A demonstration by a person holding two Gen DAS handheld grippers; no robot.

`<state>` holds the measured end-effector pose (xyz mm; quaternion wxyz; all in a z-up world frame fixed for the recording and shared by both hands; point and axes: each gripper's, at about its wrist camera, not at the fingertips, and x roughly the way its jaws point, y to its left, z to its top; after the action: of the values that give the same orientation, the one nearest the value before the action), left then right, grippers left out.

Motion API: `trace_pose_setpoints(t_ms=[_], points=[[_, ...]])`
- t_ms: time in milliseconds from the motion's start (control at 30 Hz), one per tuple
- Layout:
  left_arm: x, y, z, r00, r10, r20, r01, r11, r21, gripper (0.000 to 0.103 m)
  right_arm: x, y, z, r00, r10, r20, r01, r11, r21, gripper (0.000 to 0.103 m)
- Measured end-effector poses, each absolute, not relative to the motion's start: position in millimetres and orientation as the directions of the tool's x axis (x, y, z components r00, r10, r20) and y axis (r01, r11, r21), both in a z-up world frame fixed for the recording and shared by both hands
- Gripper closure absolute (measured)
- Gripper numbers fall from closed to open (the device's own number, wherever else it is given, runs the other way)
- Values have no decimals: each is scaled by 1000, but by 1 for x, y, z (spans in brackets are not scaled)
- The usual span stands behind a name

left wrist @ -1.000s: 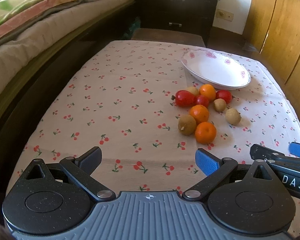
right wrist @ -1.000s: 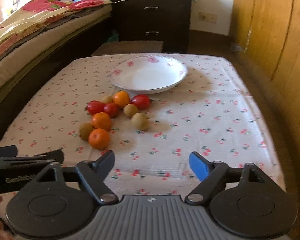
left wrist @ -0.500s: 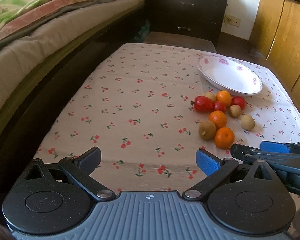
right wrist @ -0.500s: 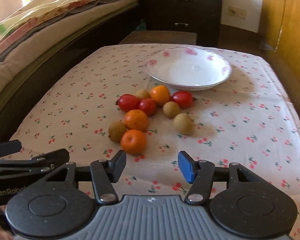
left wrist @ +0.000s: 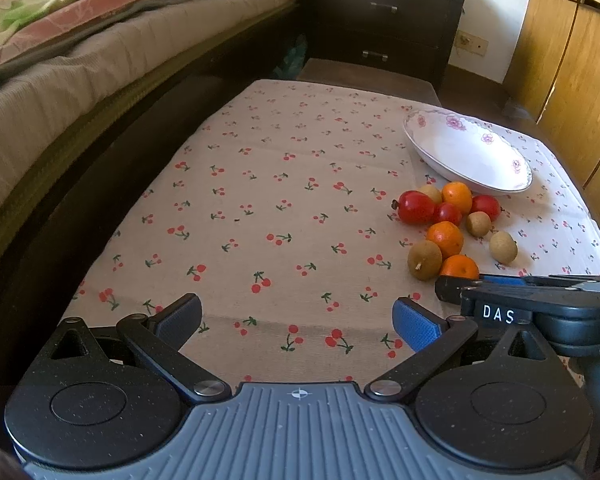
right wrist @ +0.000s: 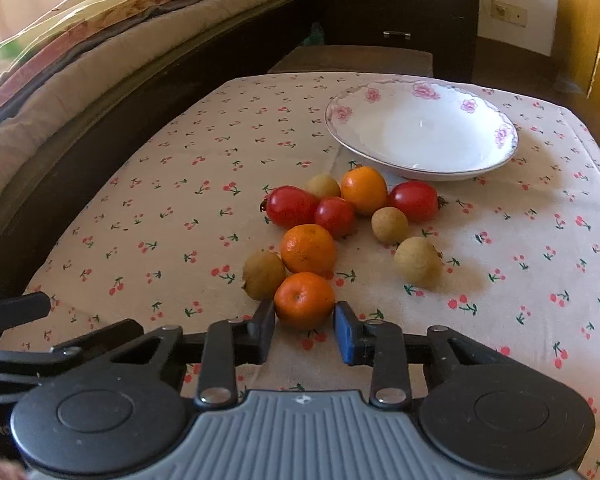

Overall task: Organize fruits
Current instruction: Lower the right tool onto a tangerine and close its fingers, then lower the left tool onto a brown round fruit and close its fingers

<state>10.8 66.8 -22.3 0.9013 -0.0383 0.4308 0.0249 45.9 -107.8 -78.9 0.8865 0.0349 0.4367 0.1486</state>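
Right gripper (right wrist: 305, 330): jaws closed against nearest mandarin (right wrist: 304, 300), on the bench just beside a brown longan (right wrist: 264, 274), well short of the floral bowl (right wrist: 420, 136). Left gripper (left wrist: 298, 320): jaws apart, holding nothing.

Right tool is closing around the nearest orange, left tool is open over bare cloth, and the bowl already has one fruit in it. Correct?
Not quite: the bowl holds no fruit, as the right wrist view shows. The rest stands: the right tool brackets the nearest orange, and the left tool is open over bare cloth.
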Motion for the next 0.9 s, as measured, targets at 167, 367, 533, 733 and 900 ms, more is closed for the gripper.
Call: trace_pose_setpoints(t_ms=[167,367,533,733,900], points=[[11,65,-23,630,-13,-776,-61,996,-66,0,43,-113,-75,560,291,-776,-242,953,182,70],[15,52,-22,657,-68,-751,-5,995,-95,1,33,-132,-64,560,269,-784,-244,957,154,70],[29,29,-26,649,-113,-752,90,993,-72,7,31,-153,-68,549,251,-797,-197,966,168,70],[50,18,-37,616,-189,-765,167,980,-108,20,28,-166,-69,538,280,-795,-188,959,211,70],[59,5,-44,609,-201,-767,207,974,-91,21,27,-171,-74,519,297,-801,-184,954,235,70]])
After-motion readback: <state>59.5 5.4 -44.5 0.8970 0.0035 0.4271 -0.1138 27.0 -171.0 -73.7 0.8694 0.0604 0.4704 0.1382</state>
